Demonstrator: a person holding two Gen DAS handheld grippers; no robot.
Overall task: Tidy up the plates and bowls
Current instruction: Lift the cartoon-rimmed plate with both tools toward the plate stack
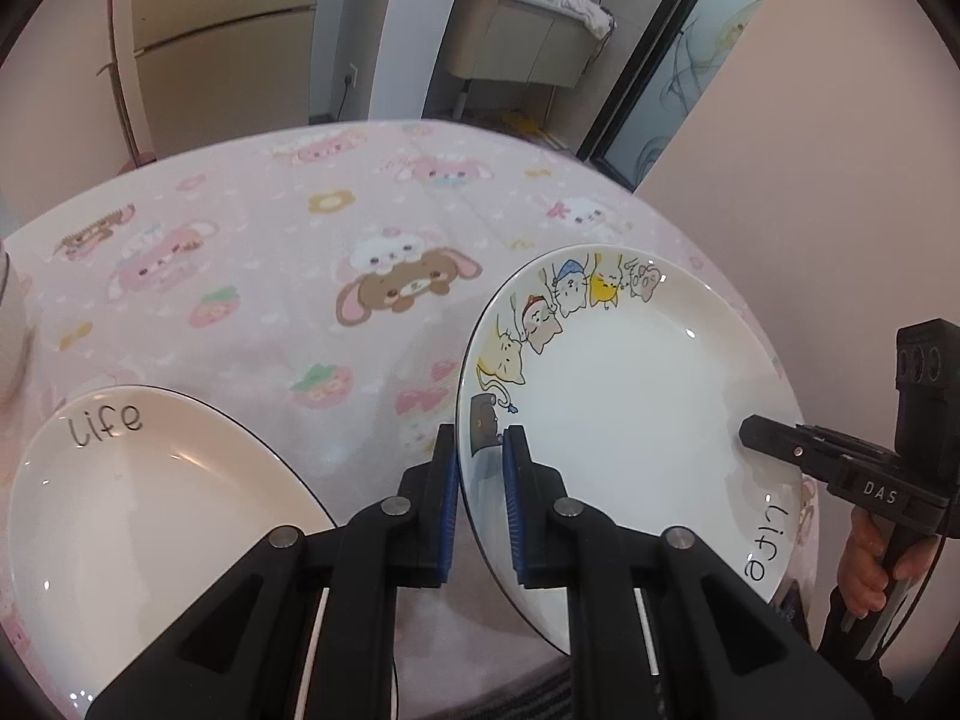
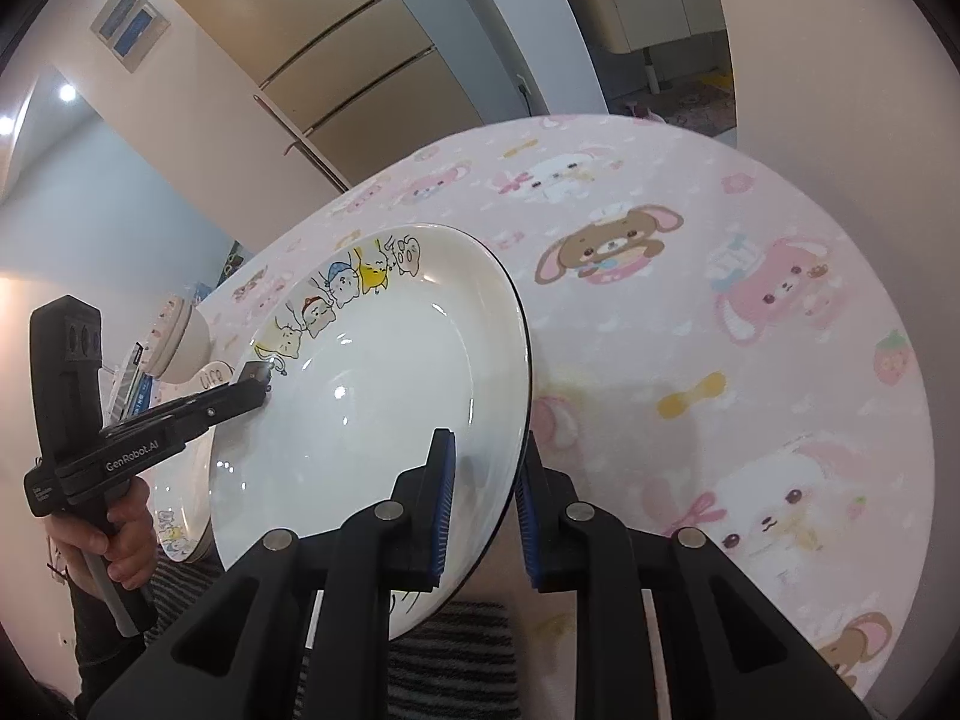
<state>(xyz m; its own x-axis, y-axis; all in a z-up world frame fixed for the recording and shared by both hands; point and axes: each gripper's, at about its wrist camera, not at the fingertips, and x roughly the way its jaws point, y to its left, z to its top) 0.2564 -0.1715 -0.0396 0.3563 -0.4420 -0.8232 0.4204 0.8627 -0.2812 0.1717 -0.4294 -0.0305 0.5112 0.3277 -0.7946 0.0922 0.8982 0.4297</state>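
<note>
The bench (image 1: pixel 288 252), draped in a pink cartoon-animal cloth, filled most of both views, and its far rounded edge ran in front of a tall cabinet (image 1: pixel 228 18) and an open doorway. Beyond the cartoon plate (image 1: pixel 630 408) toward that far edge the cloth lay bare, giving wide free room on the bench; to the plate's right the bench edge curved close under its rim, with only a wall past it. The cartoon plate, the largest dish, was lifted off the cloth and tilted, its row of drawn cats on the far rim and its dark-lined edge toward the near side. Left of it, and apart from it, a second white plate (image 1: pixel 138 516) marked "life" lay flat near the bench's near edge. Left of and beyond that second plate a pale bowl (image 2: pixel 180 342) sat close to the bench's left edge. The left gripper (image 1: pixel 480 450) was closed narrowly on the cartoon plate's left rim, one blue-padded finger on each face. The right gripper (image 2: pixel 486 468) straddled the opposite rim, its inner finger on the plate's upper face and its outer finger just past the dark edge; whether the pads pressed the rim could not be told.
</note>
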